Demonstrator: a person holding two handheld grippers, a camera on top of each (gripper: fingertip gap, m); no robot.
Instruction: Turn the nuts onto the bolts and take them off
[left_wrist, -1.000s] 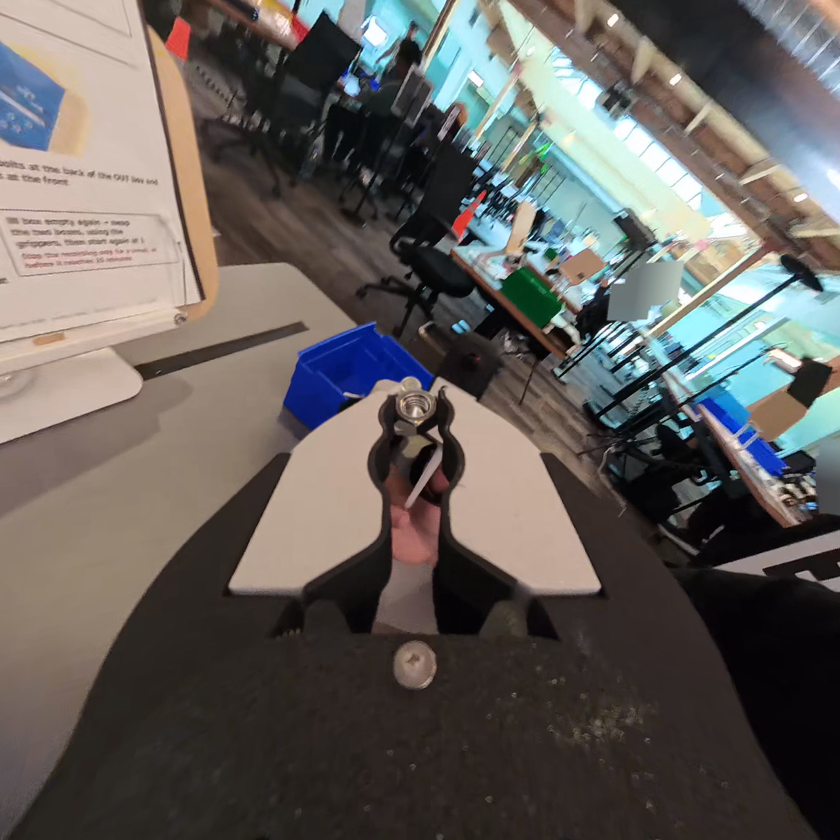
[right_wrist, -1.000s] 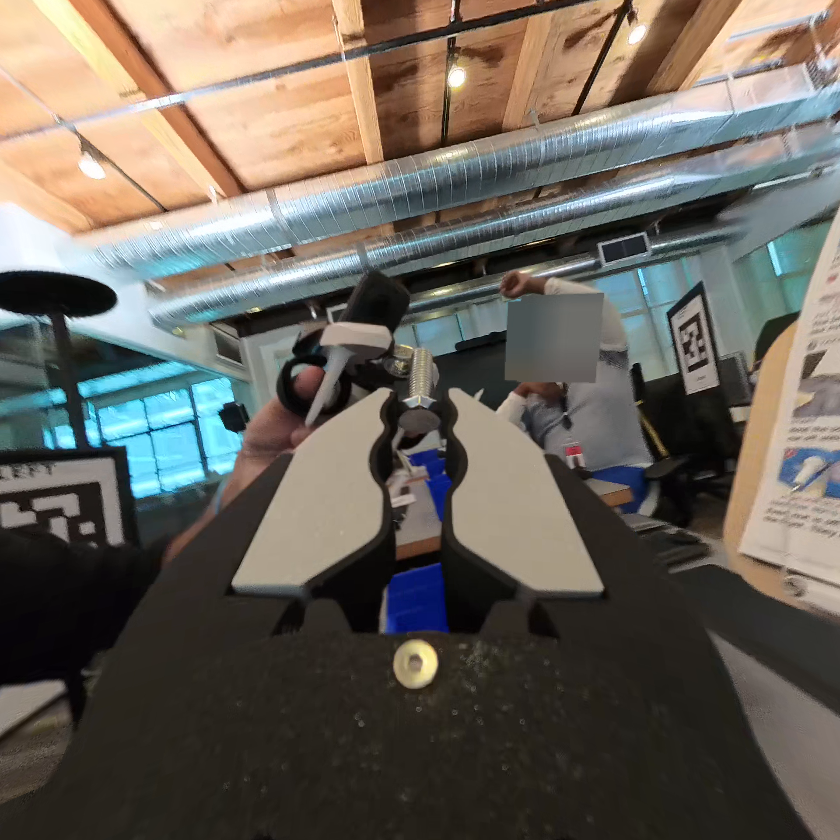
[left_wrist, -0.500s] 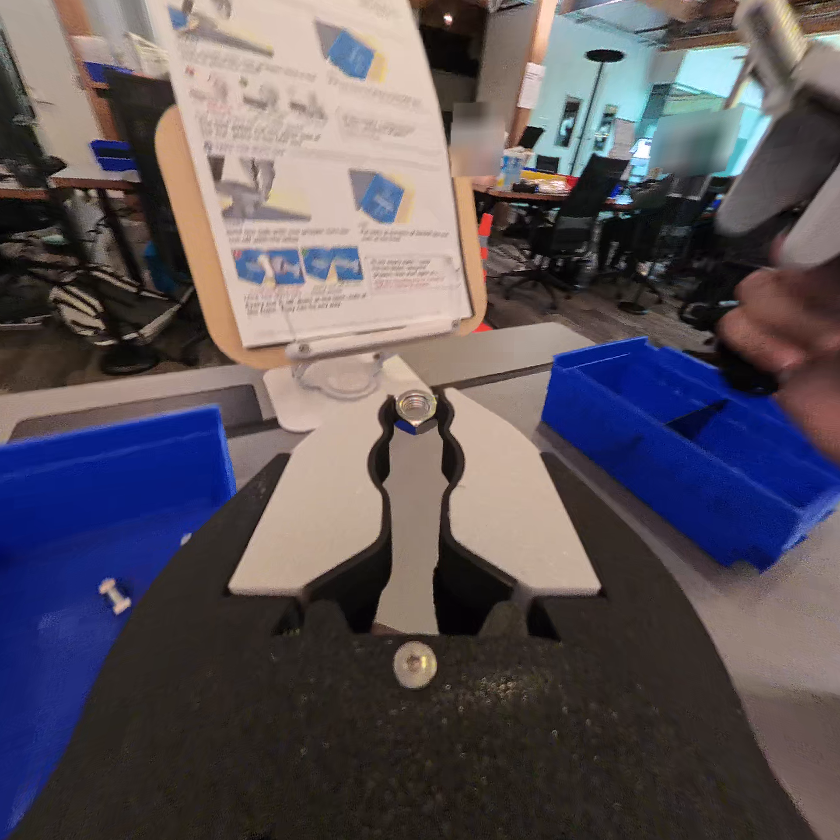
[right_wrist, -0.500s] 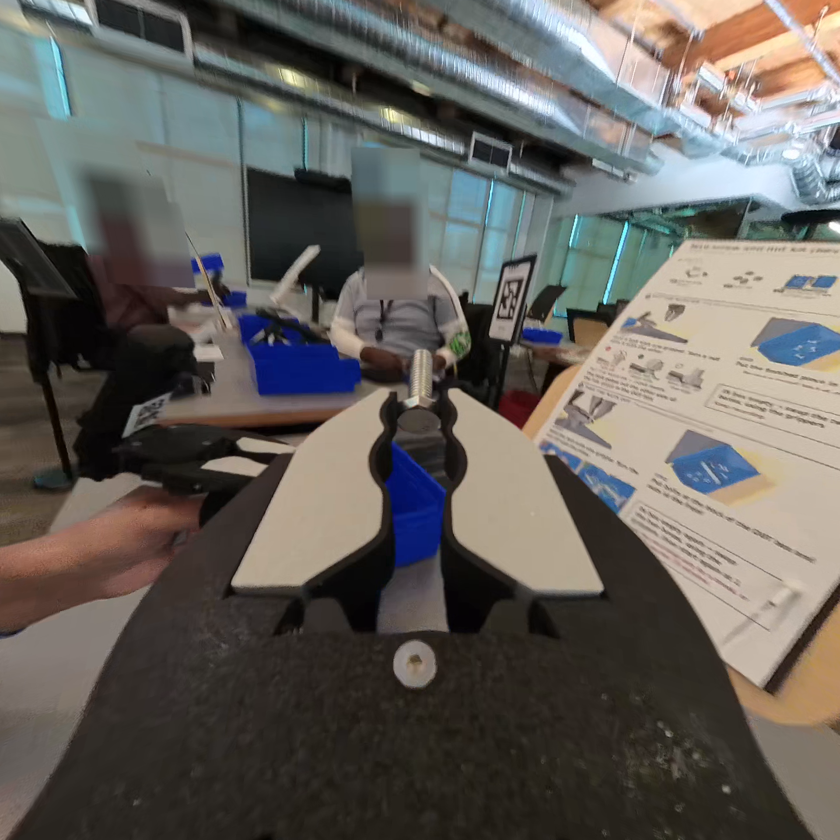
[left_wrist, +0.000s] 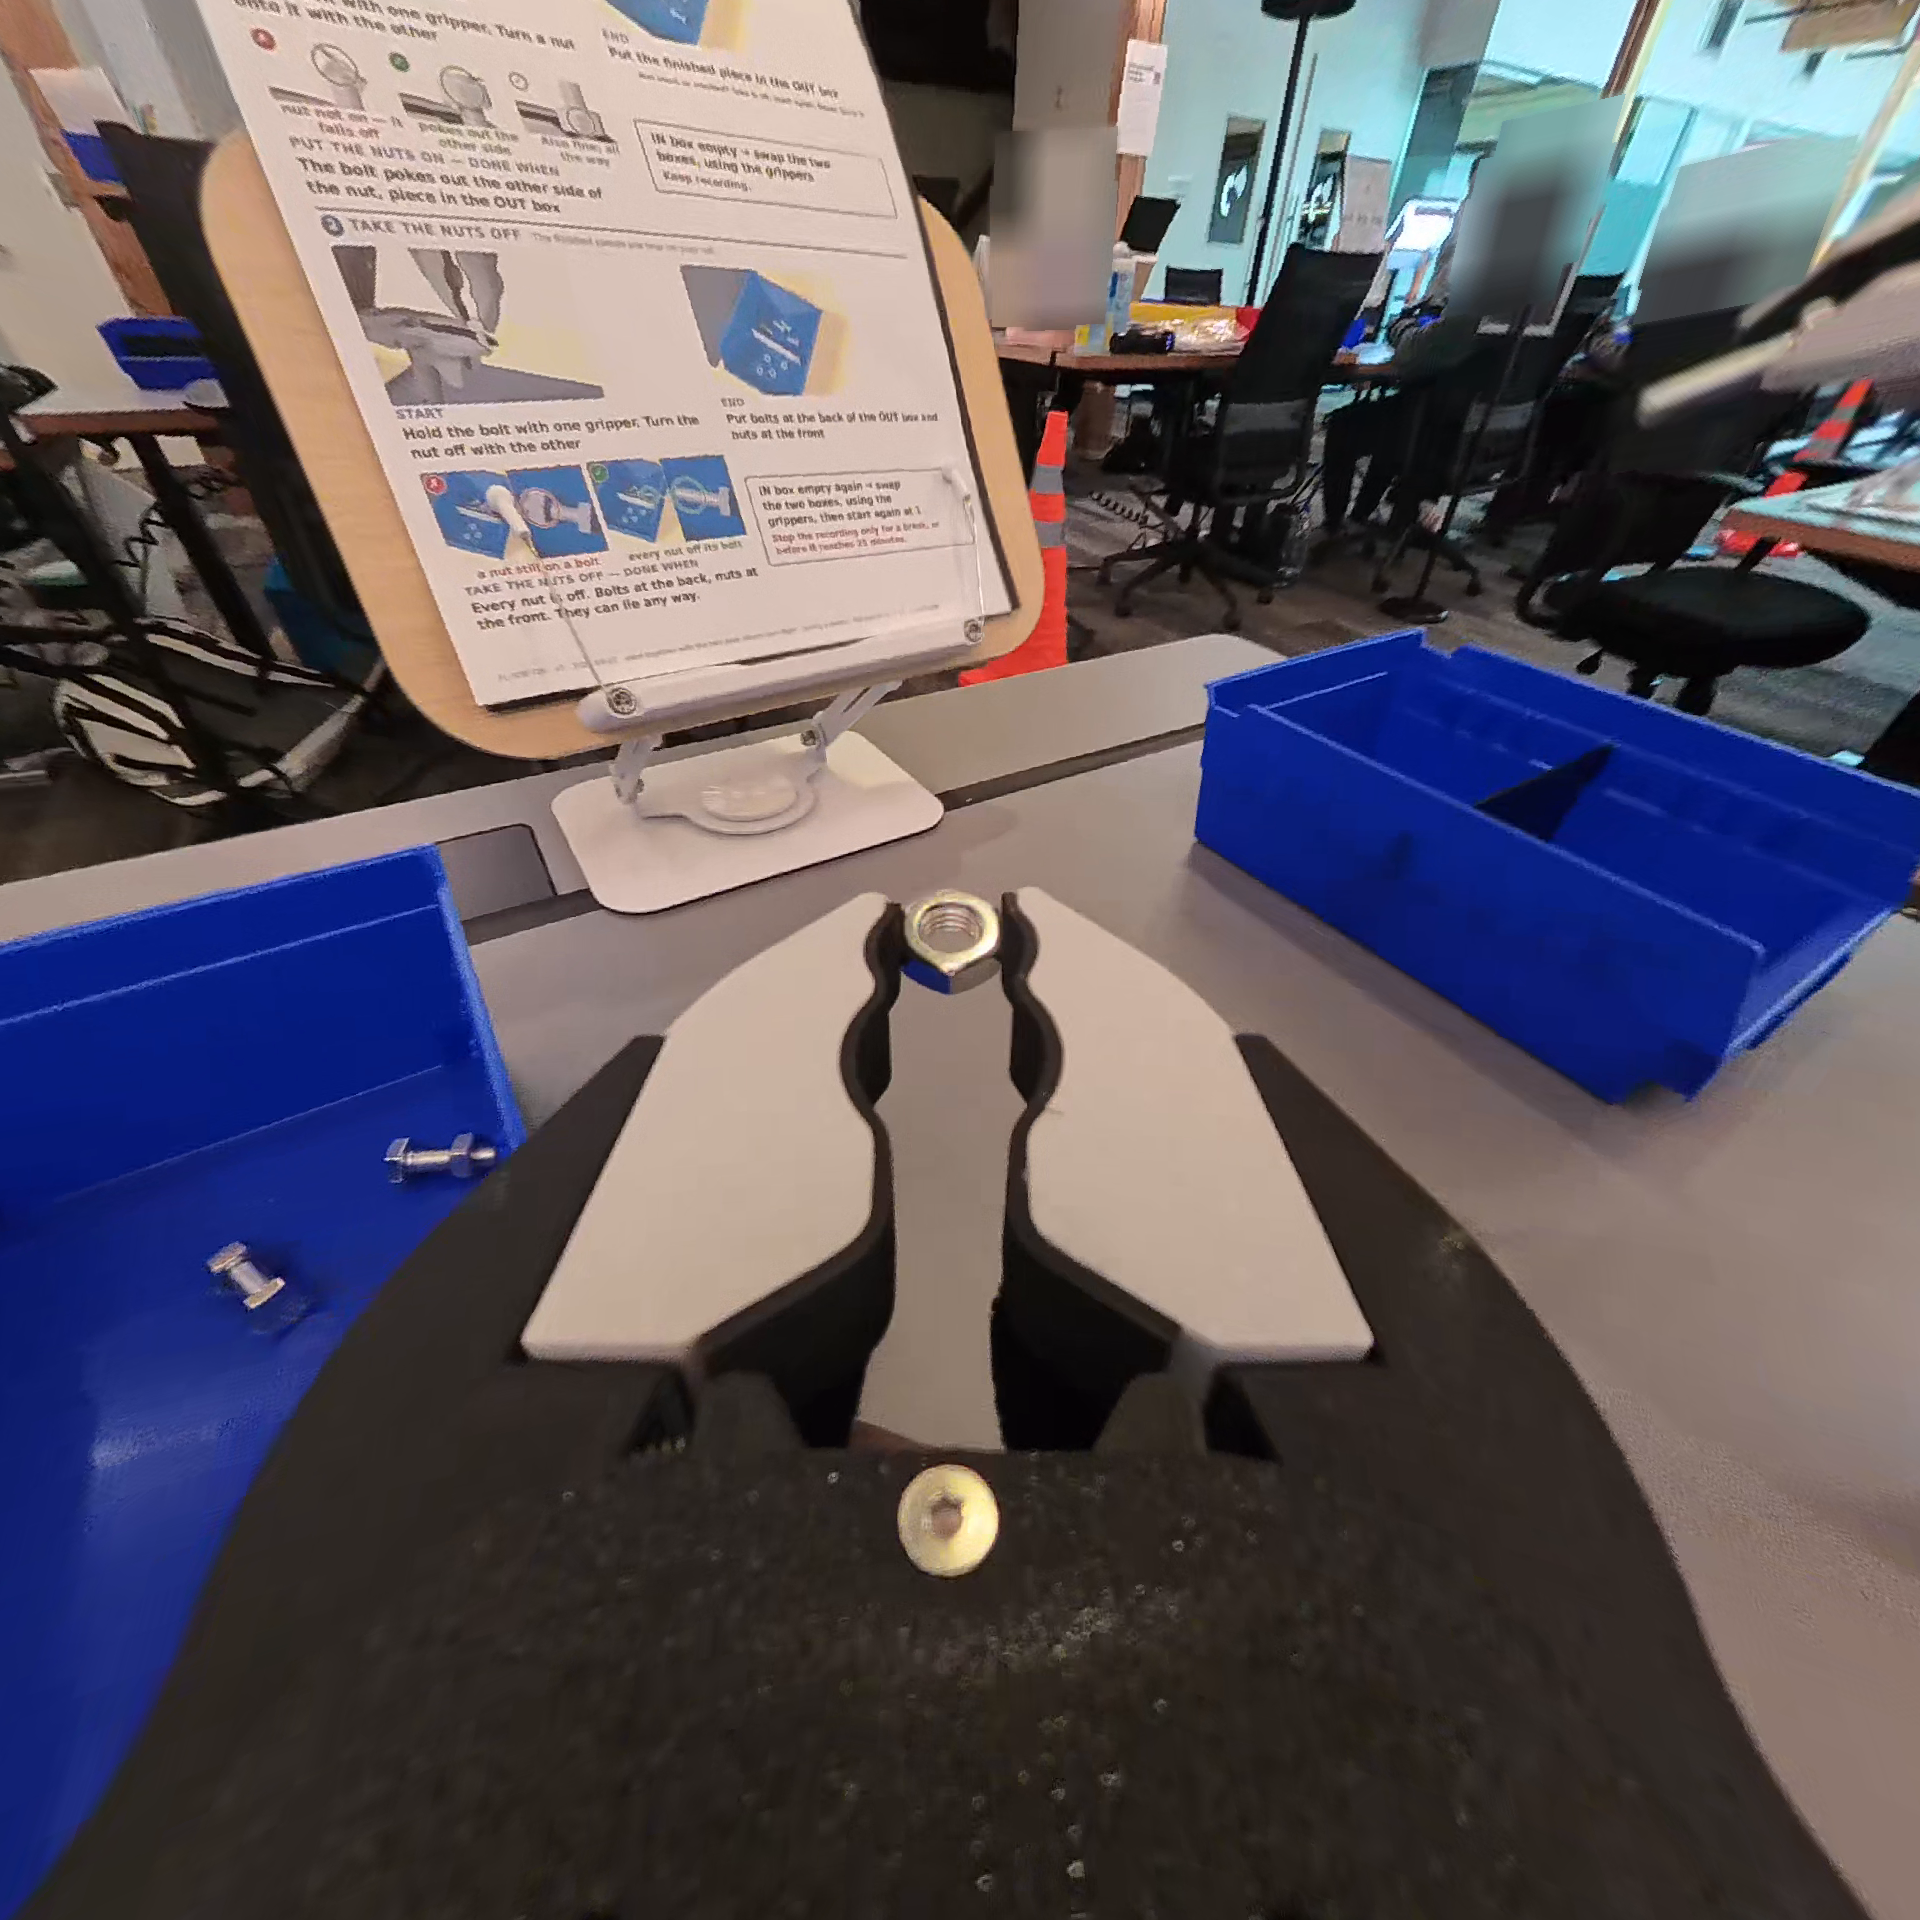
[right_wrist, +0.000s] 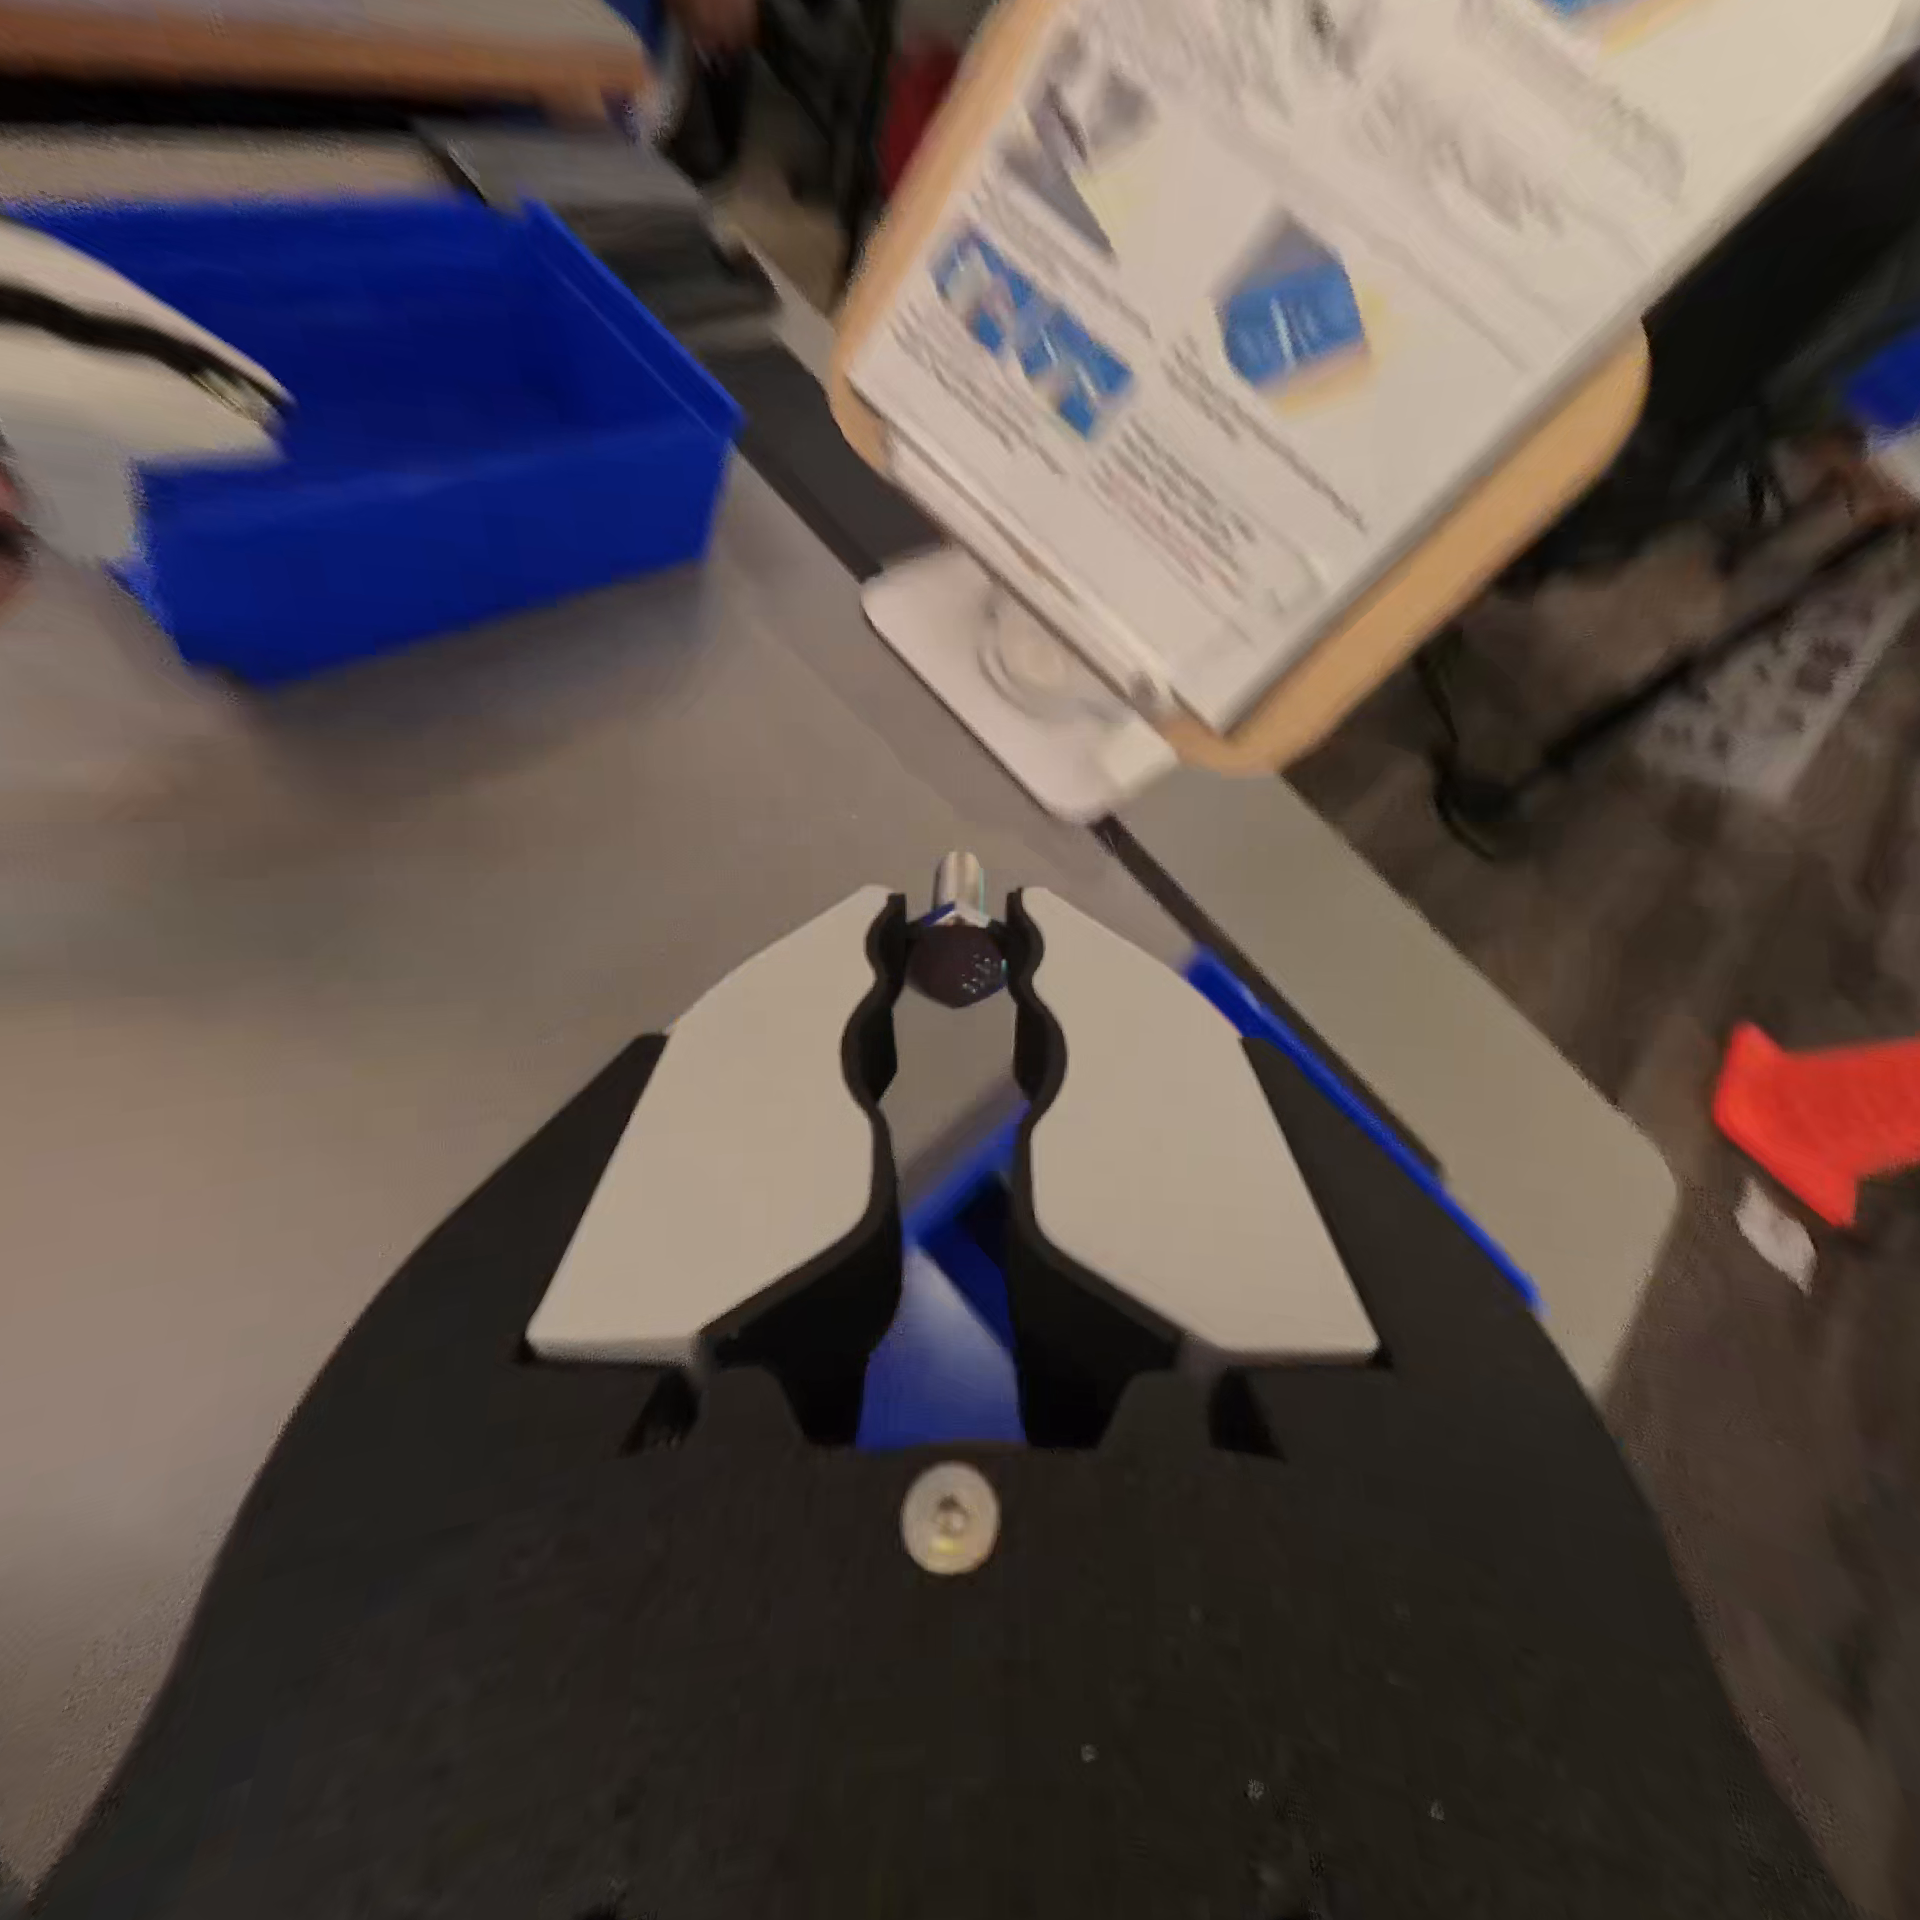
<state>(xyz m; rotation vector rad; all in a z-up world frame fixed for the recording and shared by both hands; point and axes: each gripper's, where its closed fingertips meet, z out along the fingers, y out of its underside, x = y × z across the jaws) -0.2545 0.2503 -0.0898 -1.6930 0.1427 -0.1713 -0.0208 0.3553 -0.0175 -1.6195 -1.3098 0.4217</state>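
Left wrist view: my left gripper has its fingers clamped on a loose nut, held at the tips with the threaded hole facing the camera. It sits above the grey surface. To the left lies a blue bin with two bolts on its floor, each carrying a nut. To the right stands a second blue bin with a divider inside. Straight ahead, an instruction sheet rests on a tilted stand whose white base sits on the surface.

Right wrist view: this picture is blurred. My right gripper has its fingers closed on the dark head of a bolt, with the threaded shank pointing away past the tips. One blue bin lies at upper left; the edge of another blue bin shows under and to the right of the fingers. The instruction stand appears at upper right.
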